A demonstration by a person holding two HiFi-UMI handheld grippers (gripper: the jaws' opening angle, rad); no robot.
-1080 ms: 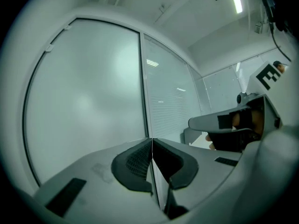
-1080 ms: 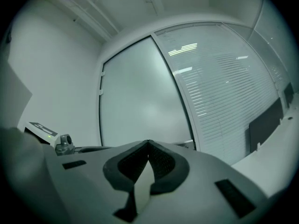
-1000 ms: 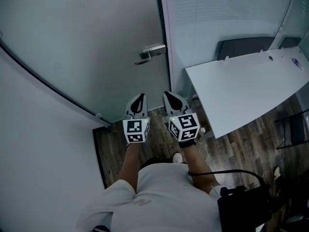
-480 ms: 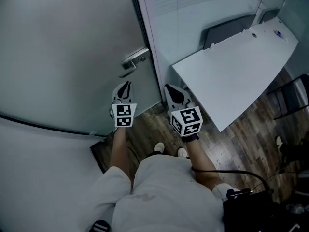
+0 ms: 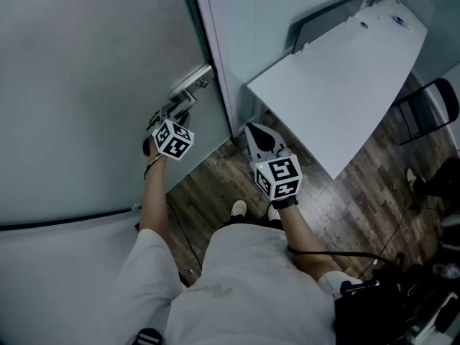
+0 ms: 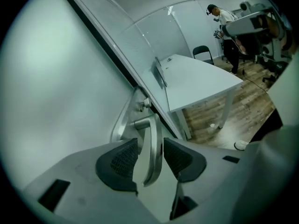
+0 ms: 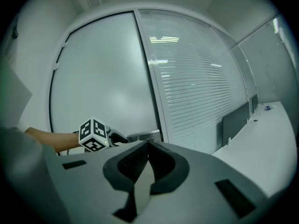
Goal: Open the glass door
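Frosted grey-white glass door (image 5: 93,85) fills the left of the head view, closed against its dark frame post. Near the door's right edge sits the brushed silver metal lever handle (image 5: 188,90).

The left hand-held gripper (image 5: 162,118) is up at that handle and tilted downward. Its 2 jaws have just been opening and stand wide, with the lever's bar (image 6: 155,134) between the ribbed black pads (image 6: 122,157). A narrow gap shows beside the left pad. The right pad lies so close to the bar that contact there is hard to judge.

Further right, the right hand-held gripper (image 5: 257,136) hangs over the dark wood-pattern floor (image 5: 208,185), well apart from the handle. Its 2 jaws are pressed together with nothing between them, and it points toward the door and the slatted glass wall (image 7: 196,78).

Beyond it stands the white rectangular counter (image 5: 345,85), with a black chair (image 5: 431,110) at the far right.
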